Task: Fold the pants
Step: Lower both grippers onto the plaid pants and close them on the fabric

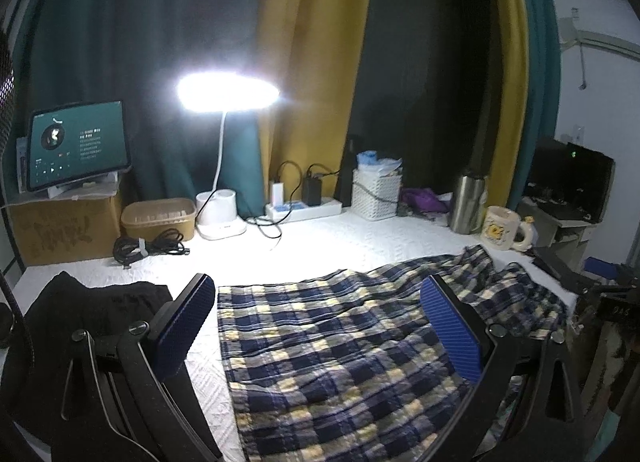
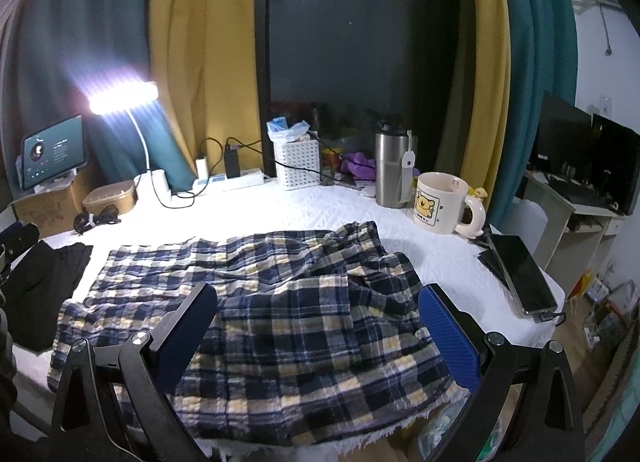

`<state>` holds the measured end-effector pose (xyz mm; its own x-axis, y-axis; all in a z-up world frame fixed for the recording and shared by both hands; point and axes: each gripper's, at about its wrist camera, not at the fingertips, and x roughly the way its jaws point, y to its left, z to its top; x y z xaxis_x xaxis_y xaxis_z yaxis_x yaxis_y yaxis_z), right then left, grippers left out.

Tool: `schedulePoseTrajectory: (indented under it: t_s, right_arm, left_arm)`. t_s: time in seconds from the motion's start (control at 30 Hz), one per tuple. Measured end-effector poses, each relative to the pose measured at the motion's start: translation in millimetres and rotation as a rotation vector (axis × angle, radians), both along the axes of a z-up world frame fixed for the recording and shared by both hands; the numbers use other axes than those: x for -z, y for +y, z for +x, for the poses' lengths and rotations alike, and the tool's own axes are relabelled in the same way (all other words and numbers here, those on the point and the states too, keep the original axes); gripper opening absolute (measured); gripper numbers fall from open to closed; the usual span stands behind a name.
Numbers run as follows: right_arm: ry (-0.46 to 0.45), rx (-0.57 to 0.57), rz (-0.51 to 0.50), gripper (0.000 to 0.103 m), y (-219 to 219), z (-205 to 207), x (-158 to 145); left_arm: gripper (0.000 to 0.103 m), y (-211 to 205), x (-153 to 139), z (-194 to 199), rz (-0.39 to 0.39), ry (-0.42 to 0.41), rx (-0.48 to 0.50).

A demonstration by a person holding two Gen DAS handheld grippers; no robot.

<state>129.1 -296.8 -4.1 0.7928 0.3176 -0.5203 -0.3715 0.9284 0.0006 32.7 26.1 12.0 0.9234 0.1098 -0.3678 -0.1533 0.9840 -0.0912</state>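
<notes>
Plaid pants (image 2: pixel 256 302) sprawl on the white surface (image 2: pixel 320 206); beyond them a mug (image 2: pixel 440 202), steel tumbler (image 2: pixel 390 170) and stuffed white basket (image 2: pixel 296 162). Both tools, left tool (image 1: pixel 320 326) and right tool (image 2: pixel 320 326), released.

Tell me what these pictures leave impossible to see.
- Pants: near hem cut off by the bottom edge and the right gripper, right wrist view.
- Tablet: text too small, left wrist view.
- Lamp head: washed out by glare, both views.
- Black cloth: partly behind the left gripper.
</notes>
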Motion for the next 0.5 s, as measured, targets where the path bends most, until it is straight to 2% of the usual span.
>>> schedulePoseTrajectory:
  t_s: [0.2, 0.5]
  right_arm:
    - [0.037, 0.000, -0.011, 0.101, 2, 37, 3]
    - [0.080, -0.007, -0.024, 0.101, 10, 98, 9]
  left_arm:
    - [0.102, 24, 11, 32, -0.011, 0.079, -0.045]
    - [0.101, 54, 42, 90, -0.050, 0.255, -0.087]
